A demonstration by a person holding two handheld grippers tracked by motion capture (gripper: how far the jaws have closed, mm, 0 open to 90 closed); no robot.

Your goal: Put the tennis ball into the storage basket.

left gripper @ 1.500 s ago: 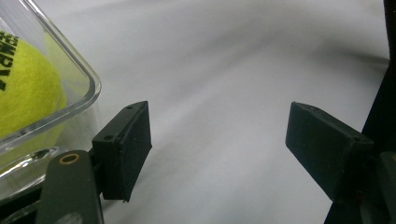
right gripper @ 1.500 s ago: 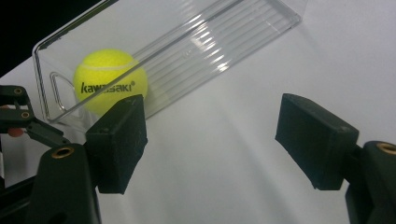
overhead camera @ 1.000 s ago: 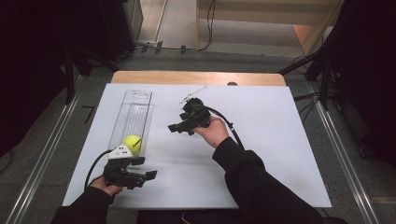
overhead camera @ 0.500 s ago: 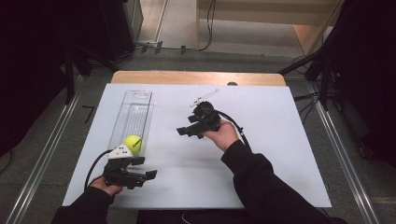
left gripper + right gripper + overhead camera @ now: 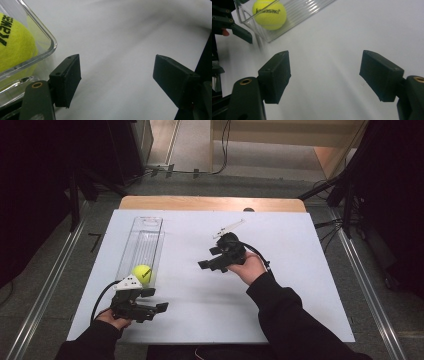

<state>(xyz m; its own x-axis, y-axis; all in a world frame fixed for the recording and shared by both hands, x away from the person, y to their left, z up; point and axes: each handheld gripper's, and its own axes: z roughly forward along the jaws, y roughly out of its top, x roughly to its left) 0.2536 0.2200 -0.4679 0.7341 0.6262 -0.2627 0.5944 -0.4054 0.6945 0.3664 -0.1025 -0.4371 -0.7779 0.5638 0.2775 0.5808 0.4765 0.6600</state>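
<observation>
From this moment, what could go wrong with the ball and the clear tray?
1. The left tool sits open right beside the clear tray's near corner; a small swing could knock the tray.
2. The tennis ball lies loose at that end and could roll along the tray if bumped.

- Your tennis ball (image 5: pixel 142 273) is bright yellow-green, with black lettering across it in both gripper views.
- The bin (image 5: pixel 140 248) it sits in is totally clear plastic, with ribbed lines along its bottom.
- The table cover (image 5: pixel 280 245) is plain white, no pattern at all.
- A strip of light wood tabletop (image 5: pixel 210 203) peeks out along the far edge.
- Your left gripper (image 5: pixel 162 307) is black with a pale grey plate on top; a little red bit on it shows in the right gripper view.
- Your right gripper (image 5: pixel 202 265) is black too, with the same pale plate.
- Your sleeves (image 5: pixel 290 320) are black.
- The floor (image 5: pixel 75 265) is grey, with silver rails down both sides.
</observation>
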